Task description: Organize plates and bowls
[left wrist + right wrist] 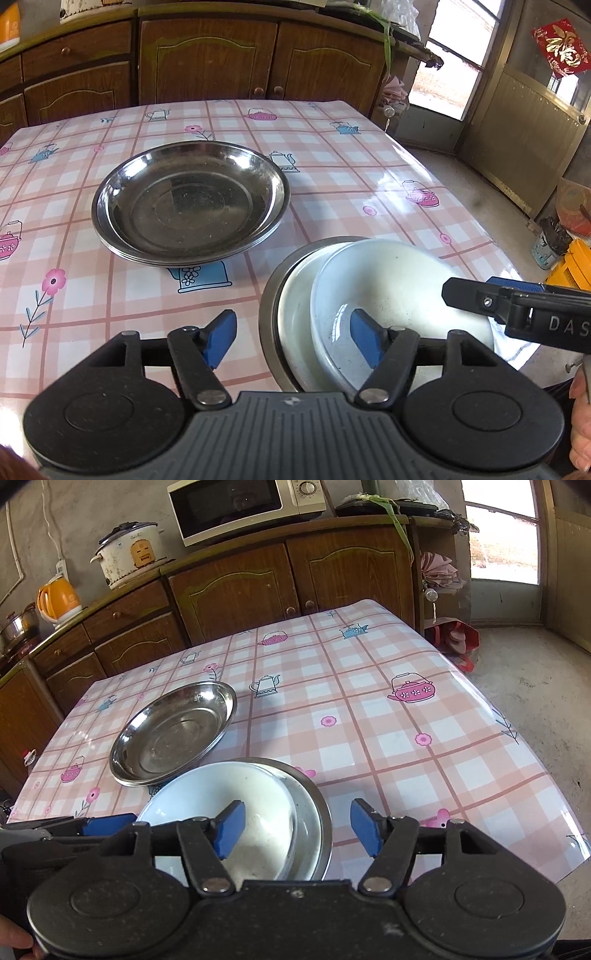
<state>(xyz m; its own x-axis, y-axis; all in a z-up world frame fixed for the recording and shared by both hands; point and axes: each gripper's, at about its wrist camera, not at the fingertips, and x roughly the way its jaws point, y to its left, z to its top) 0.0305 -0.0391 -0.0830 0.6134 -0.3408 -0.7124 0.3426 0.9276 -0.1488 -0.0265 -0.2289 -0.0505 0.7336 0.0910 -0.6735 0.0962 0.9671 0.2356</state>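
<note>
Left gripper (pixel 293 339) jaws apart, nothing clamped; blue pads (pixel 221 338) stand wide. Its right pad hangs over the near-left part of the white bowl (pixel 388 291), its left pad over bare tablecloth (pixel 332 192); whether the right pad touches the bowl cannot be told. Right gripper (pixel 297 827) also released, jaws wide, nothing between the pads. Its left pad hangs over the white bowl's near-right part, its right pad over the tablecloth just right of the stack.

White bowl sits tilted inside another white bowl (pixel 295 317), which sits in a steel bowl (pixel 267 306) at the table's near right side. In the right wrist view only the upper white bowl (pixel 221 794) and the steel bowl (pixel 314 812) under it show clearly. This stack lies directly under and between both grippers.

Steel plates (pixel 188 203), several nested with rims stacked, rest flat farther back and left of the bowl stack, apart from it by a small gap in the left wrist view. They lie beyond the left gripper's fingers, ahead and slightly left. From the right wrist view the steel plates (pixel 173 731) are far-left of the right gripper, close to the white bowl's far rim.

Right gripper's finger (pixel 517 306) enters the left wrist view from the right, over the white bowl's right rim. Brown cabinets (pixel 240 590) stand beyond the table.
</note>
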